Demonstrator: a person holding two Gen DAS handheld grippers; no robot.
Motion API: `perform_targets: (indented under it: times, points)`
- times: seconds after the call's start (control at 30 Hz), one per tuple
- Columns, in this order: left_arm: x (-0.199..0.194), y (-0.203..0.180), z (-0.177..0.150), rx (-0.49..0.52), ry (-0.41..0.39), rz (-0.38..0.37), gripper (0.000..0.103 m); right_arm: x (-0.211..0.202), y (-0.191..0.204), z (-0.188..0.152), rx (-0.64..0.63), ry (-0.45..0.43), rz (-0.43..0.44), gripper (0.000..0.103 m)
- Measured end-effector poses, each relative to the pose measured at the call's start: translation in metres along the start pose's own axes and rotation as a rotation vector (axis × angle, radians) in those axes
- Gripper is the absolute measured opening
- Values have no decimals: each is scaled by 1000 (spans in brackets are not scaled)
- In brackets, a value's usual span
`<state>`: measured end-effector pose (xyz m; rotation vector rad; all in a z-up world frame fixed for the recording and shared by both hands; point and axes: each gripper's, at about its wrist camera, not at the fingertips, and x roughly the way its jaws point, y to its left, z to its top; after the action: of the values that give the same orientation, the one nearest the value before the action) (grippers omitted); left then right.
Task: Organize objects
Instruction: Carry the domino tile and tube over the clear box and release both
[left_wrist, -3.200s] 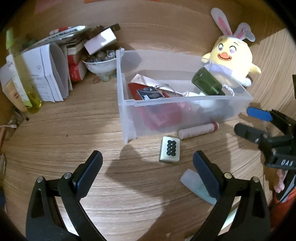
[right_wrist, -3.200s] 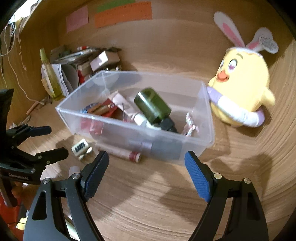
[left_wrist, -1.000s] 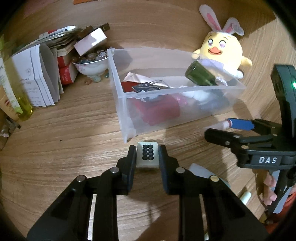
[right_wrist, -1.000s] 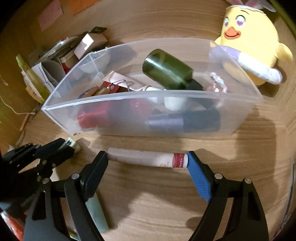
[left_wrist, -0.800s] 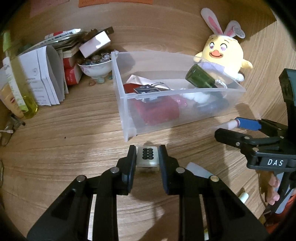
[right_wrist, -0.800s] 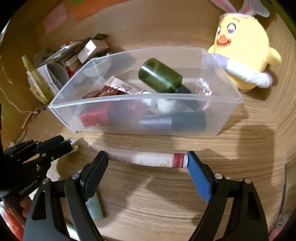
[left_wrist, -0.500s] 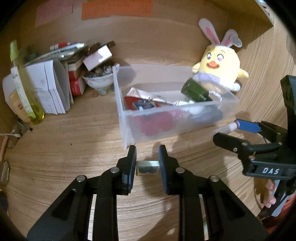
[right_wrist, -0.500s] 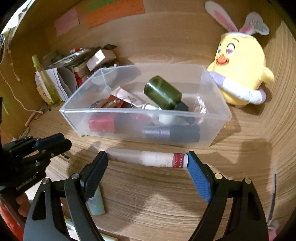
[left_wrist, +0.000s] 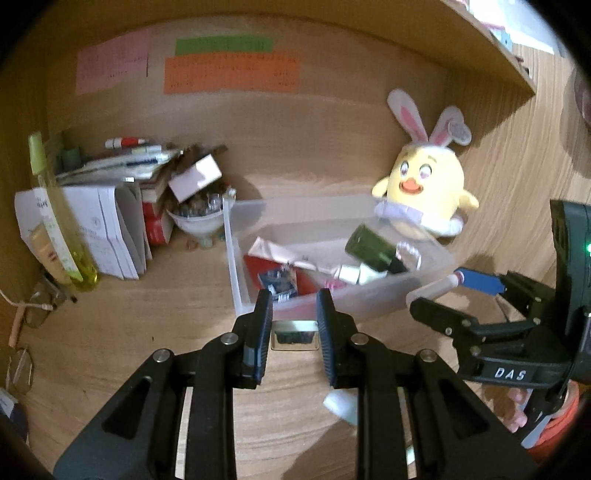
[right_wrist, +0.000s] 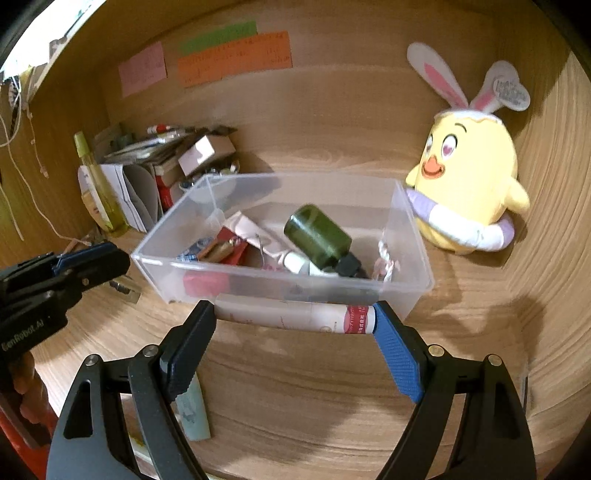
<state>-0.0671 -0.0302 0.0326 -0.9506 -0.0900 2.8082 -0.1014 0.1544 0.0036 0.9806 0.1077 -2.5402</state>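
Item one: small dotted tile (left_wrist: 294, 335), pinched between the narrow-set jaws of our left gripper (left_wrist: 294, 325), held just short of the clear bin (right_wrist: 413, 236). Item two: long white tube (right_wrist: 295, 315), clamped end to end across our wide-set right gripper (right_wrist: 295, 332), at the bin's near wall. Step, as we judged: carrying both in. Next called for clearing the rim, then releasing among the green bottle (right_wrist: 317, 236) and clutter.

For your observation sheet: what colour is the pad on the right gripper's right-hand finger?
Blue, clearest in the right wrist view; the other finger's pad is black.
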Motion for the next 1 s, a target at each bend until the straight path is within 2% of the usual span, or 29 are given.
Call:
perform_targets:
  times: [0.23,0.47,0.73,1.0]
  points:
    - [-4,0,20,-5,-46,6,24,-6,-1,17,-9,-50,0,83]
    - [9,-1,36,-18,-43,22,24,6,-5,32,-3,-53,48,83]
    - [33,10,42,-55,-11,23,24,38,-7,44,0,9,96,83]
    - [68,19,38,-80,63,16,24,66,0,40,-23,61,70,83]
